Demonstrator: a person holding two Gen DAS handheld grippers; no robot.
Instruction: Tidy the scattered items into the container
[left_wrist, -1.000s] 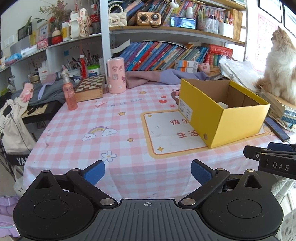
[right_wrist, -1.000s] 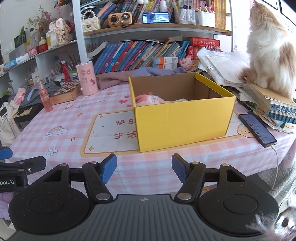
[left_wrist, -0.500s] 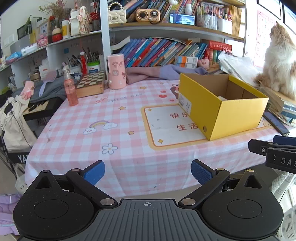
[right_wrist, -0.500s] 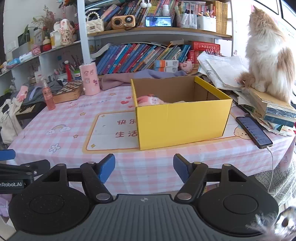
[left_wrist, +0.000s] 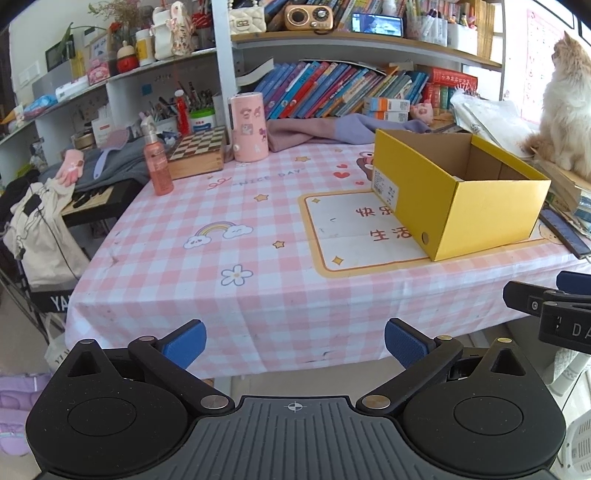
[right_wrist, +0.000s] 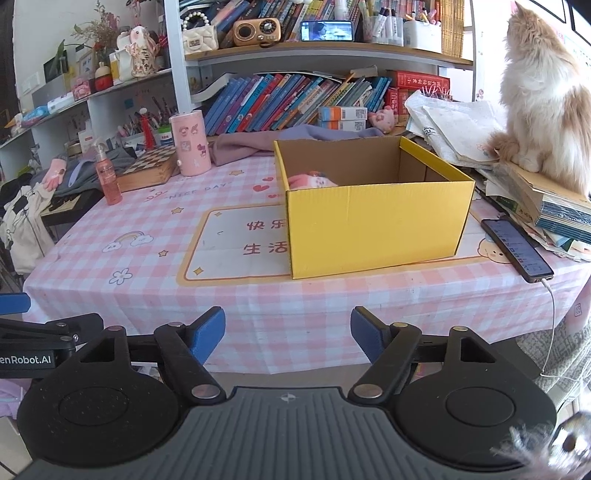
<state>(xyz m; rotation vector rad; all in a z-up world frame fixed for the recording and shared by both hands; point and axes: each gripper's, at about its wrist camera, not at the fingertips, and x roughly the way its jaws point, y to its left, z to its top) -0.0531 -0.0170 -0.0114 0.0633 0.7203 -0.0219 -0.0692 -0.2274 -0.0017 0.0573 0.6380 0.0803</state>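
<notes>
Left gripper (left_wrist: 294, 341): held off the near edge of the worktop (left_wrist: 258, 258), blue pads spread wide, nothing between them.

Right gripper (right_wrist: 288, 332): likewise off the near edge, pads well apart, empty. Its black body showed at 3 o'clock in the left wrist view.

Yellow box (right_wrist: 373, 218): open-topped cardboard container, stood on the pink checked cloth over the printed panel; at 12 o'clock from the right gripper, at 2 o'clock from the left.

Pink soft item (right_wrist: 312, 180): lay inside the box against its left wall, only the top visible over the rim; kind could not be told.

Pink cylinder (left_wrist: 246, 127): upright at the far side of the worktop, at 11 o'clock from the left gripper.

Chessboard box (left_wrist: 197, 151): just beside the cylinder, to its left.

Pink spray bottle (left_wrist: 157, 160): upright, near the chessboard box, at the worktop's left edge.

Phone (right_wrist: 517, 249): flat on the cloth near the box's right side, cable attached.

Cat (right_wrist: 539, 96): sat on stacked books and papers at 2 o'clock from the right gripper.
</notes>
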